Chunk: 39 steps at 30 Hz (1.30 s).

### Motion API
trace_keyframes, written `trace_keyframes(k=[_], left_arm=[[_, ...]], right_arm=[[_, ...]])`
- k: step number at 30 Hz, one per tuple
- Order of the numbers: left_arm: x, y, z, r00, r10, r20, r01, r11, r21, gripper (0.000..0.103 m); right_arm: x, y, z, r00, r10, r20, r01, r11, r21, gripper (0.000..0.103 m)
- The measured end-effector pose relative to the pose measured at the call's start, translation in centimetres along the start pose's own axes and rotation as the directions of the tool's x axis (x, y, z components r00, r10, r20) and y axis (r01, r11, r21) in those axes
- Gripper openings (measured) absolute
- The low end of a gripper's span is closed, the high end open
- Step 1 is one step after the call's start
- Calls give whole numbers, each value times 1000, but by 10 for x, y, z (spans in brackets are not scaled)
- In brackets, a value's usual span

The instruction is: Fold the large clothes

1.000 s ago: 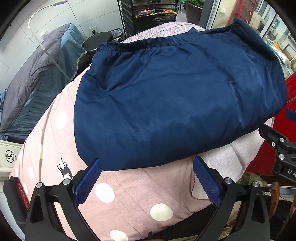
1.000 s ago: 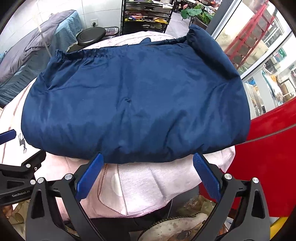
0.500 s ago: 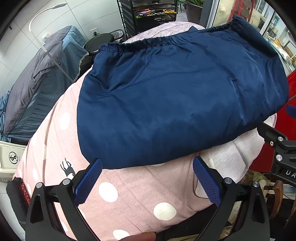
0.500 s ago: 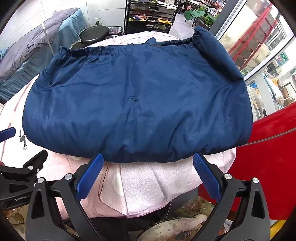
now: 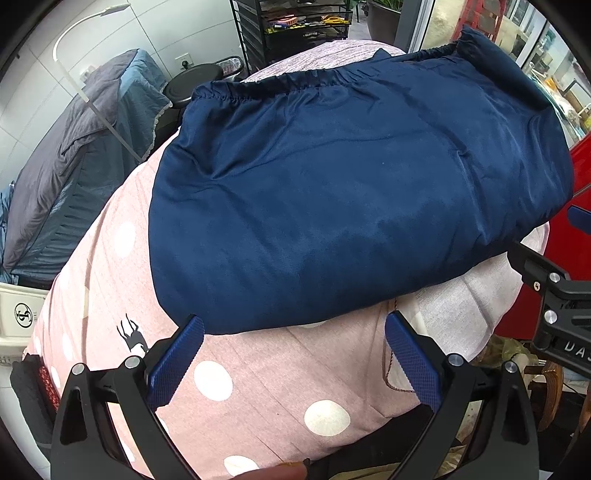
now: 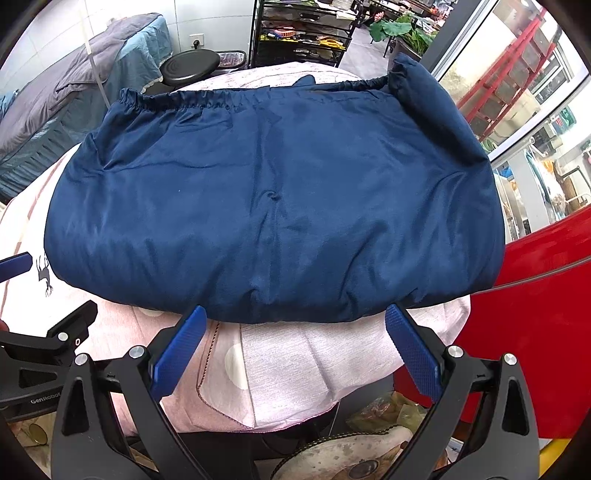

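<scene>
A dark blue garment (image 5: pixel 351 192) with an elastic hem at its far edge lies folded in a broad flat bundle on the table; it also fills the right wrist view (image 6: pixel 277 199). My left gripper (image 5: pixel 293 354) is open and empty, a little short of the garment's near left edge. My right gripper (image 6: pixel 293 350) is open and empty, just short of the near folded edge. Each gripper's body shows at the side of the other's view.
The table wears a pink cloth with white dots (image 5: pixel 221 380) that hangs over the near edge (image 6: pixel 280 373). A red panel (image 6: pixel 535 332) stands at right. A grey covered bed (image 5: pixel 66 166), black stool (image 6: pixel 188 66) and black shelf rack (image 6: pixel 299 33) stand beyond.
Both grippers have drawn back a little toward me, so the garment's near edge sits slightly farther from the fingertips. The garment has not moved.
</scene>
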<state>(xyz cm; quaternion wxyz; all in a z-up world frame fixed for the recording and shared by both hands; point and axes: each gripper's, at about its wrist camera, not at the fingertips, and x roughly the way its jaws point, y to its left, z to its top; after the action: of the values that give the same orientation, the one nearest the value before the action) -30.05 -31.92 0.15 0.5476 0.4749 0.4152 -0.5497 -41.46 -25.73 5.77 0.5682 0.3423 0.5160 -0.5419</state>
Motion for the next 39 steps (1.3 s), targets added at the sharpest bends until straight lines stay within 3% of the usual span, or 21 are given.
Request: trace_keyframes(k=[12,19,30,35,39], left_arm=[[2,-1,0,1000,-13,-9,13,1000,9,97],[-2,1,-2,998,-52,39,52,999,-9,97],[-6,-3,-3,997,-37,63,37,999,6,97],[-6,-4,-2,998,19,61,-19,1000,12,97],[-10,-3,-3,996,18,84,-19,1000,14,97]], right_arm=[[0,-1,2,1000,-6,-2,6,1000,0,96],[-1,-1,3,1000,-10,2,10,1000,-4,96],[-1,-2,3,1000,-8,4,8,1000,-4,96],[0,-2,2,1000,-8,2,8,1000,-1,96],[0,-2,1,1000,-5,2,5,1000,-3,96]])
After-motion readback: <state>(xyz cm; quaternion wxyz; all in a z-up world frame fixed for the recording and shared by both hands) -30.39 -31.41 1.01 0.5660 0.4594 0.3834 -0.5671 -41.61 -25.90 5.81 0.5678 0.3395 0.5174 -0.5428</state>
